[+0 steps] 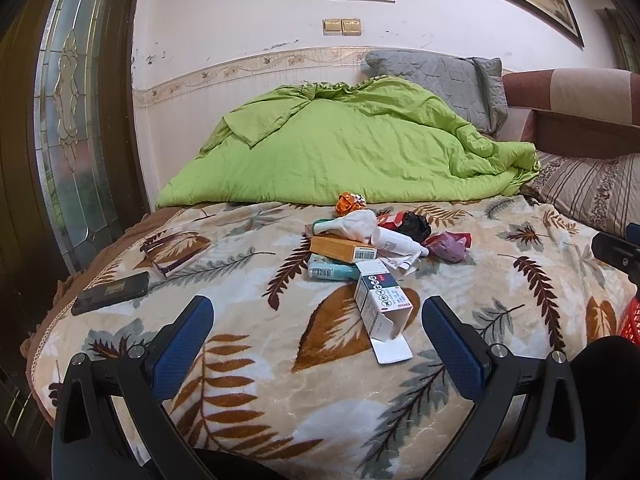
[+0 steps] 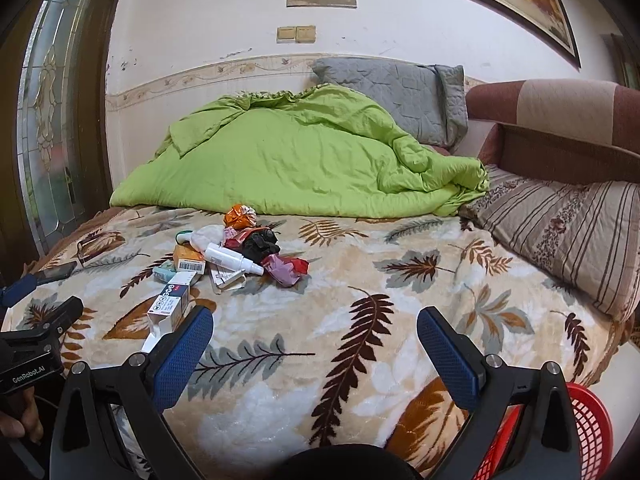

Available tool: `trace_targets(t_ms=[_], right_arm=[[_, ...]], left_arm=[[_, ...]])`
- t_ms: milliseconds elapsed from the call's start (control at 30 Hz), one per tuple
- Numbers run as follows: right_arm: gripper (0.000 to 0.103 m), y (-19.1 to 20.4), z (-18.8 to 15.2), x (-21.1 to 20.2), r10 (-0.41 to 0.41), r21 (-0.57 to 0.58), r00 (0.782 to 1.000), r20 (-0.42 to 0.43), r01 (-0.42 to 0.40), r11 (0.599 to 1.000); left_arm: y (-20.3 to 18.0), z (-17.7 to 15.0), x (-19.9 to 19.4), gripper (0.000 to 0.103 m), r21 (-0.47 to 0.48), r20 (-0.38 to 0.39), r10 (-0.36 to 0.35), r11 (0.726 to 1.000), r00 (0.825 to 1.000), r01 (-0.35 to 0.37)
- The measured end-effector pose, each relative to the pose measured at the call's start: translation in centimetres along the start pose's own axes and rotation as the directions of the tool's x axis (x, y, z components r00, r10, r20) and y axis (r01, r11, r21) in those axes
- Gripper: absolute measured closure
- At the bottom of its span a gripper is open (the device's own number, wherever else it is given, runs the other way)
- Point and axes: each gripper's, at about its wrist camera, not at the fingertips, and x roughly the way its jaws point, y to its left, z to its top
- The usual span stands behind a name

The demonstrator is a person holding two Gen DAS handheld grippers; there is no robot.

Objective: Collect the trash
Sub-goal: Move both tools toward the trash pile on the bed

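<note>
Two hand-held grippers hover wide apart and empty over a bed strewn with trash, nothing collected yet

The left gripper [image 1: 318, 320] and right gripper [image 2: 315, 330] fill the bottom of each frame, blue pads spread, holding nothing. Just ahead at centre lies an open white carton [image 1: 382, 304], nearest the left gripper and the likely first pick; behind it, a heap of an orange box [image 1: 343, 249], white bottle [image 2: 234, 259], black bag [image 2: 262, 243] and crumpled wrappers. A red basket [image 2: 590, 428], lower right, seems the drop point. All rests on a leaf-patterned blanket [image 2: 360, 320]; a green quilt [image 2: 300, 160] and pillows lie beyond, a phone [image 1: 112, 293] at left
</note>
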Motion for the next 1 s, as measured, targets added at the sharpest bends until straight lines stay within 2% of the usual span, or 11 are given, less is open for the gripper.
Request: trace_targets(t_ms=[467, 767, 1000], right_arm=[[0.0, 1.2, 0.1, -0.2, 0.008, -0.04, 1.0, 0.001, -0.008, 0.999], [0.0, 1.7, 0.1, -0.3, 0.023, -0.042, 0.999, -0.026, -0.025, 0.999], [0.0, 1.8, 0.4, -0.4, 0.047, -0.019, 0.998, -0.038, -0.048, 0.999]], left_arm=[[-0.2, 0.3, -0.6, 0.0, 0.013, -0.011, 0.039, 0.999, 0.999, -0.039], [0.3, 0.6, 0.1, 0.0, -0.037, -0.123, 0.021, 0.999, 0.992, -0.026], [0.6, 0.6, -0.1, 0.0, -0.04, -0.135, 0.023, 0.999, 0.991, -0.029]])
